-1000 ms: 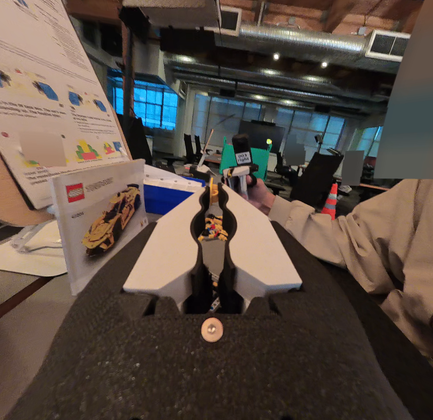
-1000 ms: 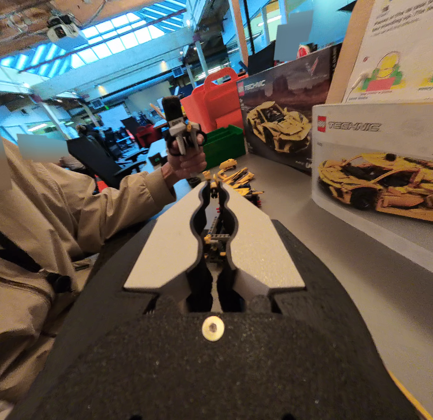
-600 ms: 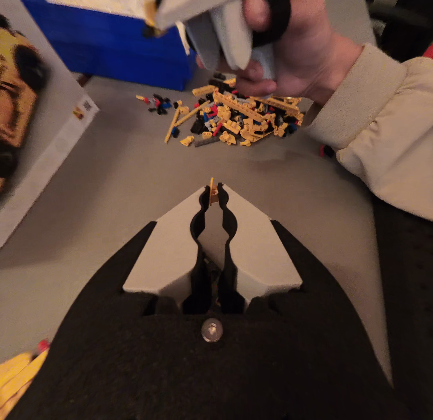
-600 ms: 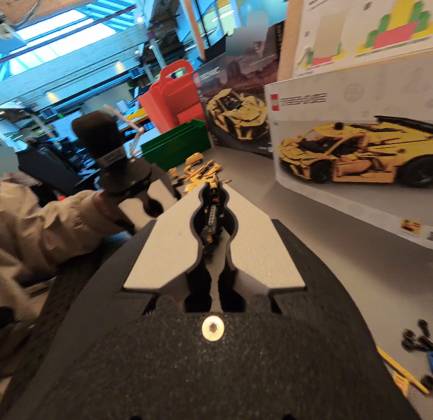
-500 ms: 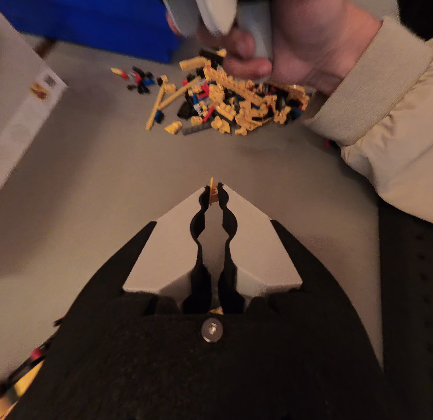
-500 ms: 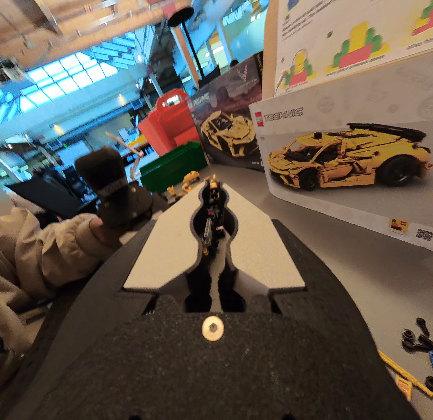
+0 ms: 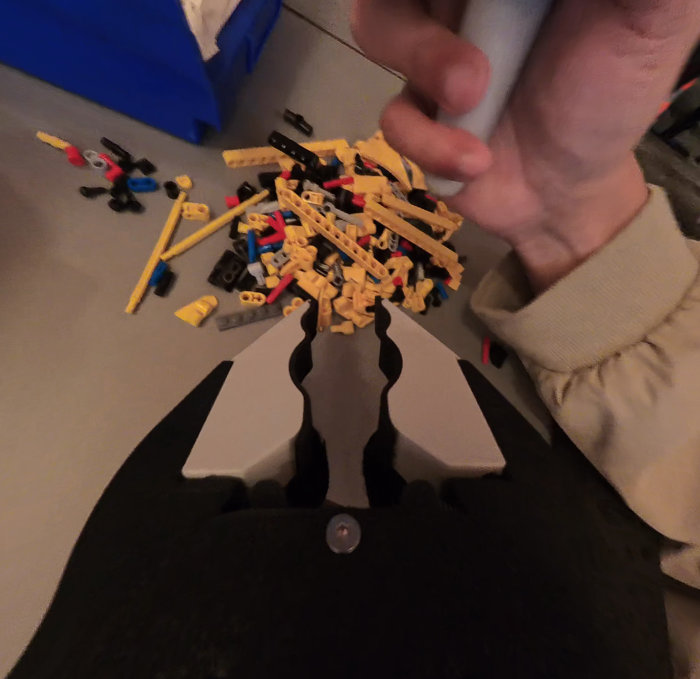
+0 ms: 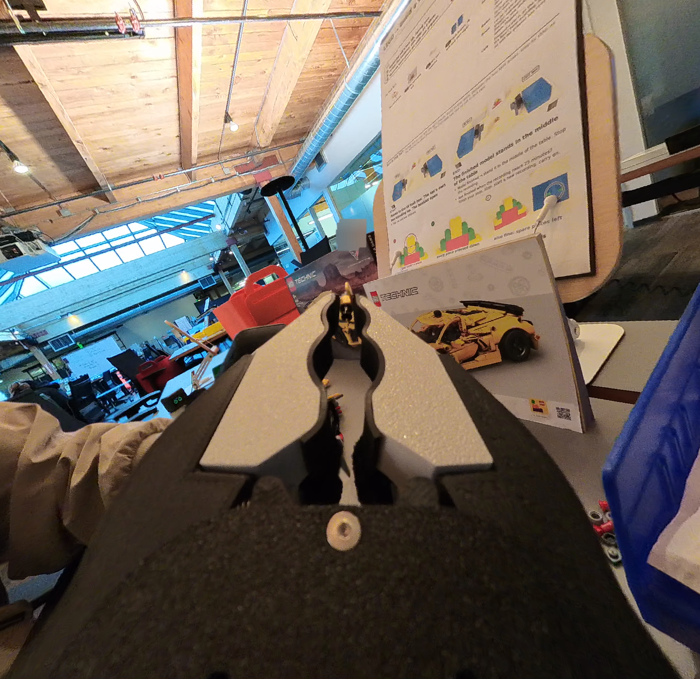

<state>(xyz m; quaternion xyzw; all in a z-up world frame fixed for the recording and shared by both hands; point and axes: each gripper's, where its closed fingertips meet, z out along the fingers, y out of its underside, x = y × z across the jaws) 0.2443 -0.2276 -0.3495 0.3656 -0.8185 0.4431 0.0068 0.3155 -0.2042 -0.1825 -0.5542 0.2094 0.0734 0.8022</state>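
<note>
On the bench (image 7: pixel 75 357), a blue bin (image 7: pixel 113 47) stands at the far left, with a few loose black and red pins (image 7: pixel 113 168) just in front. The left hand-held gripper (image 7: pixel 342 312) points down with its jaws parted, empty, tips at the near edge of a heap of yellow building pieces (image 7: pixel 341 236). The right hand-held gripper (image 8: pixel 346 301) is closed on a small yellow-and-black piece (image 8: pixel 345 314), raised before an upright booklet (image 8: pixel 492 338) picturing a yellow car.
</note>
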